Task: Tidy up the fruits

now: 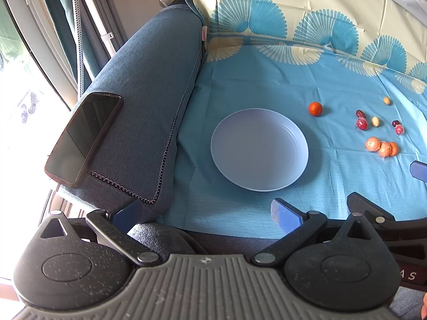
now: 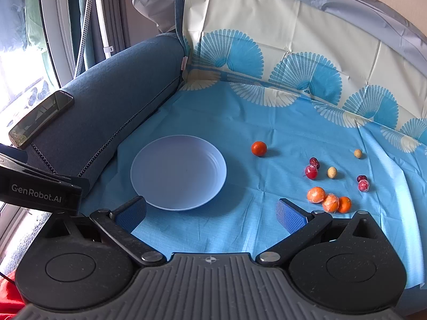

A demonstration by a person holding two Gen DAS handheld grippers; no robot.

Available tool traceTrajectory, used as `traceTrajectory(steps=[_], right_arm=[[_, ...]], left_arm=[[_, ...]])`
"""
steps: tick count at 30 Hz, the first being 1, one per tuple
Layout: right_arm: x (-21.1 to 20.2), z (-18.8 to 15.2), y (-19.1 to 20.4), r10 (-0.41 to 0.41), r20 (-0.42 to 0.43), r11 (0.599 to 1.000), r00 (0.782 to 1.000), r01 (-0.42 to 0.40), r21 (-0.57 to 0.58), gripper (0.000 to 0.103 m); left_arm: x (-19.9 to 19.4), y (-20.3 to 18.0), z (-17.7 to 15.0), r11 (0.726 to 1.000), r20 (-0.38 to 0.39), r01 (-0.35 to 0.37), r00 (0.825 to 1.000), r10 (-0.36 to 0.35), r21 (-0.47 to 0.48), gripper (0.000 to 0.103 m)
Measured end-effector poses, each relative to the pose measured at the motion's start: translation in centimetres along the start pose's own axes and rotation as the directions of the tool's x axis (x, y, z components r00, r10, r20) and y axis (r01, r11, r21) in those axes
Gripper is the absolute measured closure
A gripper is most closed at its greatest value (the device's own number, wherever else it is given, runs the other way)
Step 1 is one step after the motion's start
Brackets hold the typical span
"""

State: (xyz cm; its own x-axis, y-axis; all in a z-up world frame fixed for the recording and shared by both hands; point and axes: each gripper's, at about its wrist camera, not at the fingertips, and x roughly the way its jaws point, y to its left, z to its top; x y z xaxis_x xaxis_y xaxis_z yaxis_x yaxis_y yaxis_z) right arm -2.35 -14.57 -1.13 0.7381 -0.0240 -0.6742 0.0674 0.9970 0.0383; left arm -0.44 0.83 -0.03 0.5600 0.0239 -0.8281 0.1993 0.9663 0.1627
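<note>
An empty pale blue plate (image 1: 259, 150) (image 2: 178, 172) lies on the blue cloth (image 2: 240, 122). Right of it sits one bare orange (image 1: 315, 108) (image 2: 259, 148). Farther right lie three small oranges (image 1: 382, 146) (image 2: 328, 200), two of them wrapped in film, plus dark red fruits (image 2: 311, 169) and small tan ones (image 2: 332, 172). My left gripper (image 1: 205, 212) is open near the sofa arm, with nothing between its fingers. My right gripper (image 2: 210, 213) is open too, in front of the plate, its right finger (image 2: 289, 217) close to the three oranges.
A blue sofa arm (image 1: 149, 101) rises left of the cloth, with a black phone (image 1: 84, 136) lying on it. A window and curtain stand beyond it. The cloth runs up the sofa back (image 2: 293, 34) behind the fruit. The left gripper's body (image 2: 40, 192) shows at the right view's left edge.
</note>
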Motion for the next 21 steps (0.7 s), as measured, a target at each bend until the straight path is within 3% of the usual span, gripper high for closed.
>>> traceTrajectory(steps=[11,17,21], right_arm=[[0.1,-0.6,-0.8,-0.033,0.026,0.999,0.999,0.033,0.025,0.001],[0.5,-2.5,-4.4,-0.148,0.081,0.981,0.986,0.136,0.139,0.001],[2.6,-4.5,-8.6,-0.277,0.075,0.938,0.958,0.253,0.238,0.001]], left_arm=[[0.3,-0.4,0.4,1.0,-0.007,0.019,1.0,-0.019,0.006,0.0],[1.3,-3.3,1.5,0.997,-0.015,0.062,0.998,-0.061,0.051,0.0],[2.5,-6.3,3.0,0.992,-0.011,0.072,0.997,-0.072,0.099,0.0]])
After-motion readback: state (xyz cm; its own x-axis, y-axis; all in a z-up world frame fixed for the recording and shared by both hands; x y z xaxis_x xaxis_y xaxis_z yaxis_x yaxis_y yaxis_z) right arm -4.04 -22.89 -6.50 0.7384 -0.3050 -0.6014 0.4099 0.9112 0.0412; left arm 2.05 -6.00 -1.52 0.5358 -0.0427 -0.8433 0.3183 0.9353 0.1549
